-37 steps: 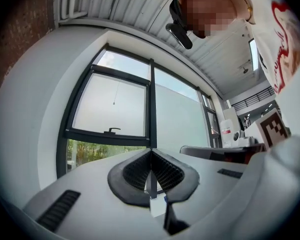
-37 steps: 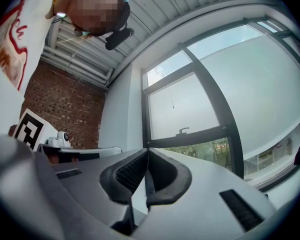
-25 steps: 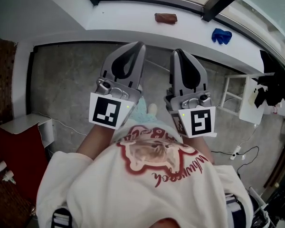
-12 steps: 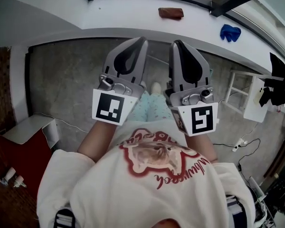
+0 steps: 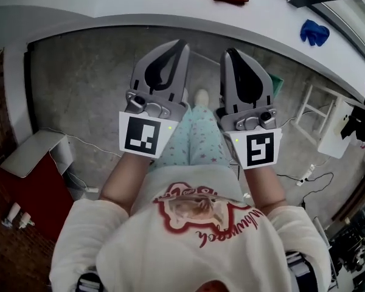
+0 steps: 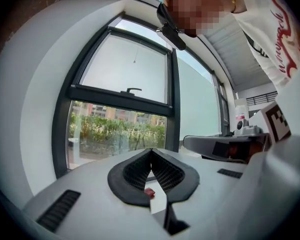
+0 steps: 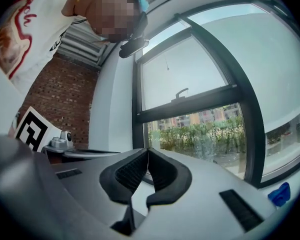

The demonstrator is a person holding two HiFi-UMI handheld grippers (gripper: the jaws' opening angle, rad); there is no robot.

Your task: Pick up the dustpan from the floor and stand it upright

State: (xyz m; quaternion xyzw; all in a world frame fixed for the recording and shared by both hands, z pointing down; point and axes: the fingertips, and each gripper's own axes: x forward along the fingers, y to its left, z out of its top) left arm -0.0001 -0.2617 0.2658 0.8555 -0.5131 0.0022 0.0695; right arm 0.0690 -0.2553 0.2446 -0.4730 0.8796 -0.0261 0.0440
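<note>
Jaws of left gripper and right gripper alike tip to tip, nothing between them.

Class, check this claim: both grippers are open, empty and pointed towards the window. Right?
Only one slip: the left gripper and the right gripper are shut, not open; the two gripper views show the tips meeting. They are empty and pointed towards the window.

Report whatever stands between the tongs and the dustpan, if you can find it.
No dustpan is plainly visible. The left tongs and right tongs, shut and empty, hang above grey floor; only the person's leg lies below them. A green edge beside the right one is too hidden to name.
</note>
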